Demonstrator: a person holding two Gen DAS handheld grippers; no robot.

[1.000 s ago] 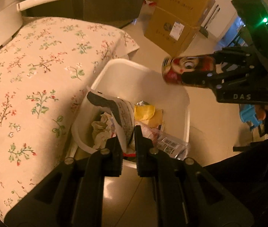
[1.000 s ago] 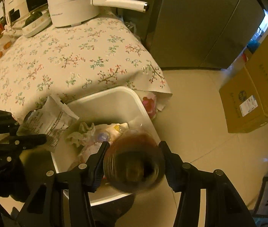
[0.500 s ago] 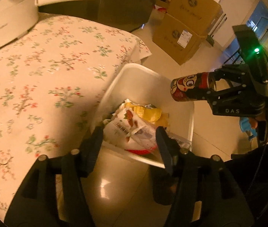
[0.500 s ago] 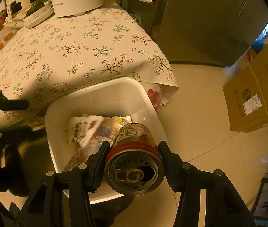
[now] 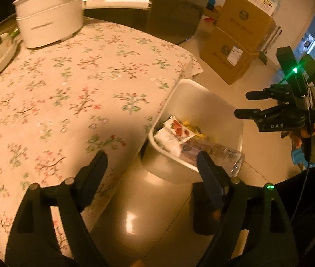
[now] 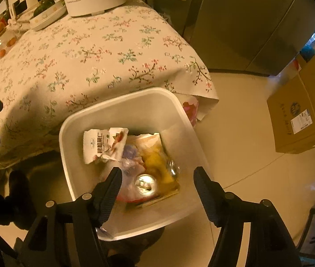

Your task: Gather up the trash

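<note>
The right gripper (image 6: 156, 178) hangs over the white bin (image 6: 121, 105), its jaws just opened and nothing between them; the can (image 6: 145, 184) lies top-up among the wrappers inside, beside a white snack packet (image 6: 105, 143); the left gripper (image 5: 149, 163), jaws also just spread and empty, sits off the bin's near corner; the bin stands on the floor against the counter (image 5: 73, 93) with its floral cloth, where a white pot (image 5: 50, 20) rests.

White rectangular bin (image 6: 180, 115) on floor, at table corner, open-topped, part full. White snack wrapper (image 6: 105, 144), red print, crumpled, at 10 o'clock inside. Drink can (image 6: 145, 184), silver top up, at 6 o'clock. Yellow packaging (image 6: 157, 164) at centre, clear plastic beside it.
</note>
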